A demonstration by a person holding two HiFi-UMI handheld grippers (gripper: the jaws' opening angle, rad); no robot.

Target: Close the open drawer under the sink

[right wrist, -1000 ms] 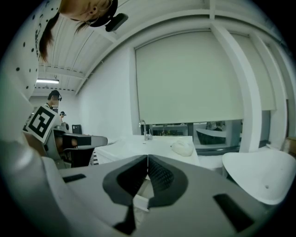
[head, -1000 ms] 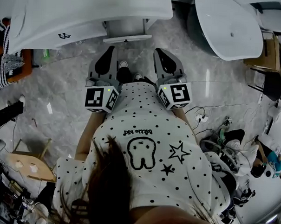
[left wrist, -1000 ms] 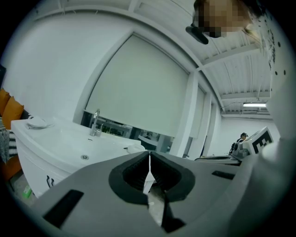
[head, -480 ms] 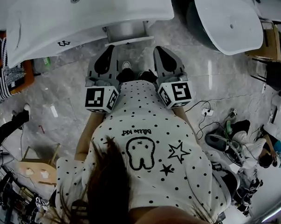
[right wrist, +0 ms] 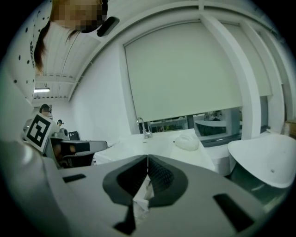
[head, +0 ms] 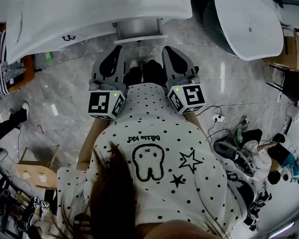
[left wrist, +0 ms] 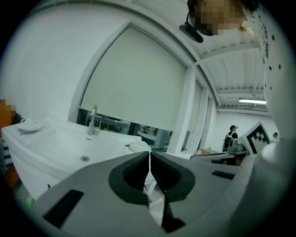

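Moved toward drawer [head: 138, 30]: left gripper [head: 117, 49], right gripper [head: 169, 50] | both clenched, empty

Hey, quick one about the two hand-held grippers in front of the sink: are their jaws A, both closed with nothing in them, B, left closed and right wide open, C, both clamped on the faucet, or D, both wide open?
A: in each gripper view the jaws of the left hand-held gripper and the right hand-held gripper meet at the tips, with nothing between them.
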